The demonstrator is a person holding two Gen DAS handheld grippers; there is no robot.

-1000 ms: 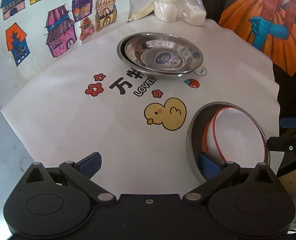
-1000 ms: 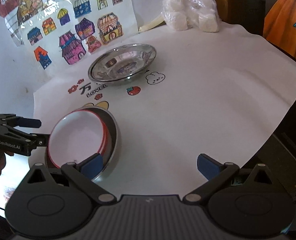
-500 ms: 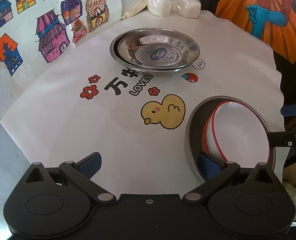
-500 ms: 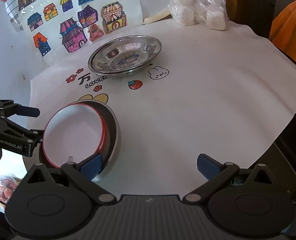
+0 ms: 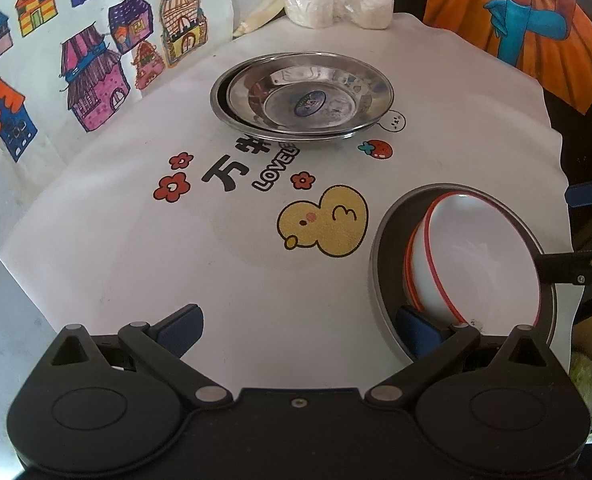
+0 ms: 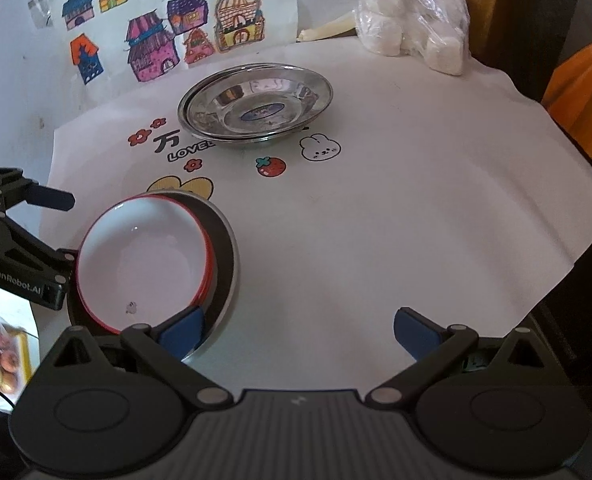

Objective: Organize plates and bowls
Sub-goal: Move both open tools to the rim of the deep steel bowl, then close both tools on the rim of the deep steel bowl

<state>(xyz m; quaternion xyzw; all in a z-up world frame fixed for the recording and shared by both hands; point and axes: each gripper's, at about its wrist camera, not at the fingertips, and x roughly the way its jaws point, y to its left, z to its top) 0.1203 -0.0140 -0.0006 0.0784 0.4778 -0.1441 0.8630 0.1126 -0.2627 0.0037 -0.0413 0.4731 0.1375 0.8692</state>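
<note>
The white red-rimmed bowls [image 5: 476,256] sit tilted inside the grey dish [image 5: 384,264] at the near edge of the cloth [image 5: 176,260], and they have slid nearer to my tongs since a second ago. My left gripper [image 5: 300,330] stands wide, one finger over the dish rim; my right gripper [image 6: 298,330] is wide too, its left finger at the dish. The steel plates [image 6: 256,104] lie stacked well beyond, by the bag of white lumps [image 6: 412,36]
</note>
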